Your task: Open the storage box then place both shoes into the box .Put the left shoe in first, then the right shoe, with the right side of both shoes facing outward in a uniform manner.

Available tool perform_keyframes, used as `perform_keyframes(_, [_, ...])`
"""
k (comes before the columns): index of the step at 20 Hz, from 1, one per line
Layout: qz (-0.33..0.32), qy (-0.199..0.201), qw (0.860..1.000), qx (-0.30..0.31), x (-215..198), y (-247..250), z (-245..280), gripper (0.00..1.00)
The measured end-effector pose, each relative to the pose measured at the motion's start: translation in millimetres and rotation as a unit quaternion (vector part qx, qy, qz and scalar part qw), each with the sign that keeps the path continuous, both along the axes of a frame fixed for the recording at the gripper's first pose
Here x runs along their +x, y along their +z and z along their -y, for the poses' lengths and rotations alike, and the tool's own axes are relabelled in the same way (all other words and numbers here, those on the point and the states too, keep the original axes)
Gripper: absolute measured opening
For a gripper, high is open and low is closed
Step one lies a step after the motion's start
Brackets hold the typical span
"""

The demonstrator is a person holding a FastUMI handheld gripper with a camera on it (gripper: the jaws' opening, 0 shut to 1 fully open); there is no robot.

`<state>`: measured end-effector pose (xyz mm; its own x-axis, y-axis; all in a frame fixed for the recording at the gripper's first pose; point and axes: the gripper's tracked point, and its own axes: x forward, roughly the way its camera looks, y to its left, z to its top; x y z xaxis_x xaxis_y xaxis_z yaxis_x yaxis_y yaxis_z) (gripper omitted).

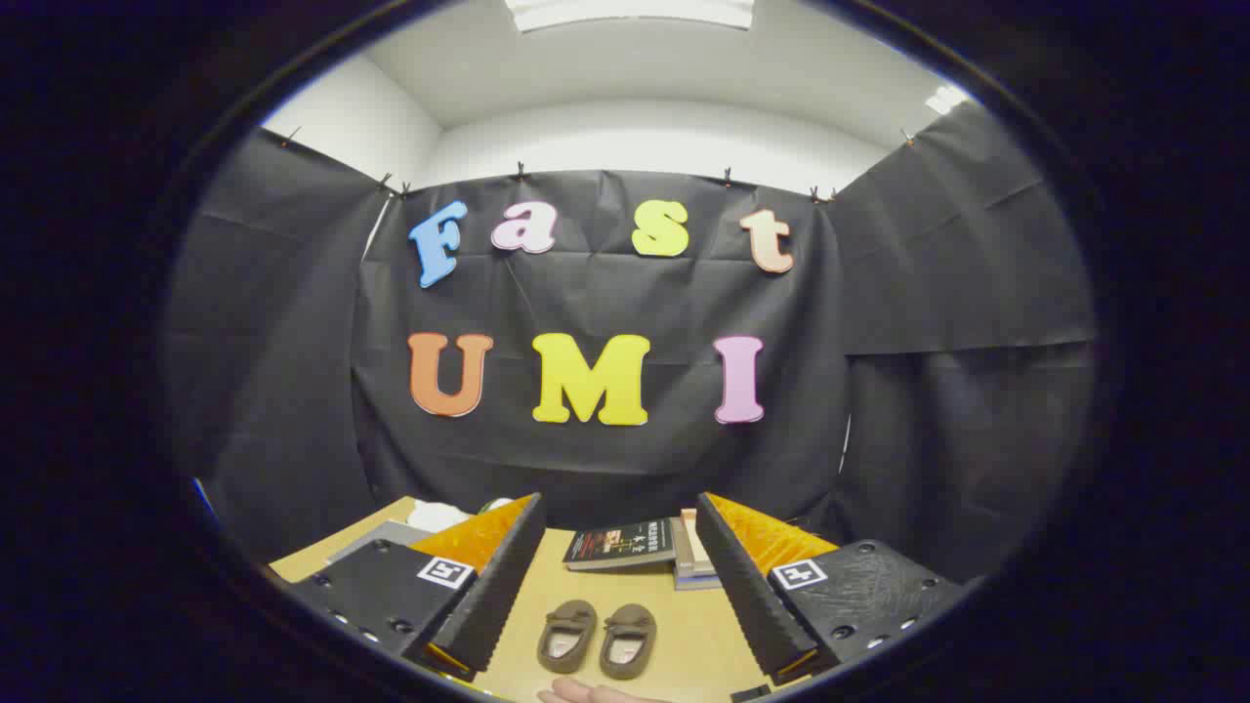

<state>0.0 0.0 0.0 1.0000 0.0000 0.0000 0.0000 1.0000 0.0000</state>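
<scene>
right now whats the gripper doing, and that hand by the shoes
Gripper: open, holding nothing; the pair of shoes lies on the table between its fingers.
Hand: rests on the table just before the shoes, holding nothing visible.

The wooden table (684, 635) carries two brown shoes (596, 638) side by side and stacked books (645, 549).

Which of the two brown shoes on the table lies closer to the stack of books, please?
The shoe on the right of the pair, nearer the books beyond it. The other shoe lies beside it, farther from them. The gripper is open, both shoes between its fingers.
</scene>
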Motion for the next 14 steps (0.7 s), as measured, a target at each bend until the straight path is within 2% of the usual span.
perform_keyframes(14, [-0.045, -0.005, 0.999, -0.007, 15, -35, 17, 0.95])
